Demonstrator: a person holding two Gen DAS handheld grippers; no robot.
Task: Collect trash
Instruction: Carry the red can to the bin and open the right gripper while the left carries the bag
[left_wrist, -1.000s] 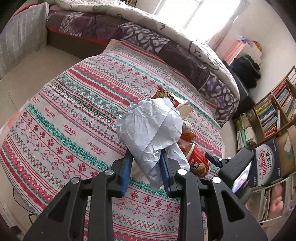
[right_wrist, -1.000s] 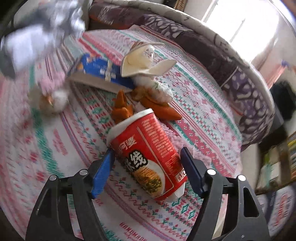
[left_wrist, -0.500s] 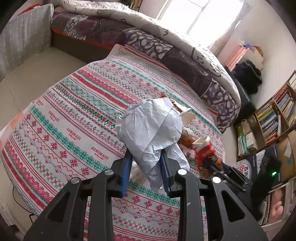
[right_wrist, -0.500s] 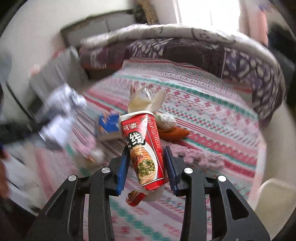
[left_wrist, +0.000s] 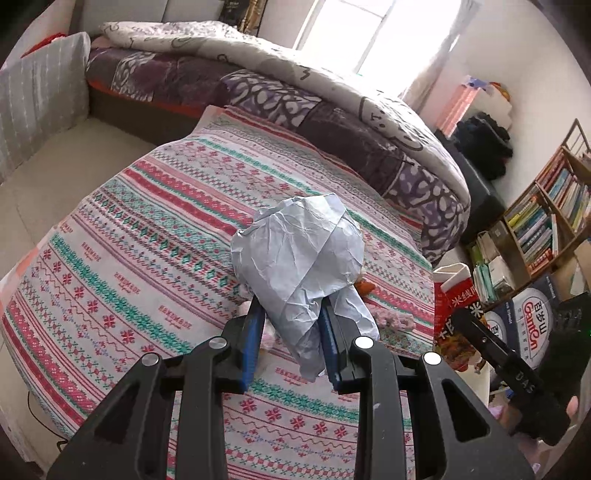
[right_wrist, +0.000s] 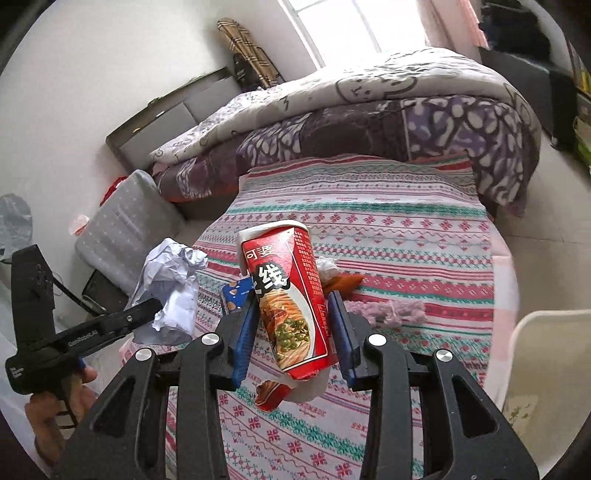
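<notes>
Left tongs (left_wrist: 291, 339): clamped on the crumpled white paper (left_wrist: 299, 258), held above the patterned cloth (left_wrist: 147, 236).
Right tongs (right_wrist: 295, 332): clamped on the red noodle cup (right_wrist: 288, 295), dented, lifted clear of the cloth.
Left behind: orange scraps (right_wrist: 345, 282), blue wrapper (right_wrist: 234, 295).

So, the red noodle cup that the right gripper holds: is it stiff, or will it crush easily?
The red noodle cup probably crushes easily: its wall already looks creased between the pads of the right gripper. It seems light, likely empty. Its torn bottom flap hangs loose, so it may deform further.
</notes>
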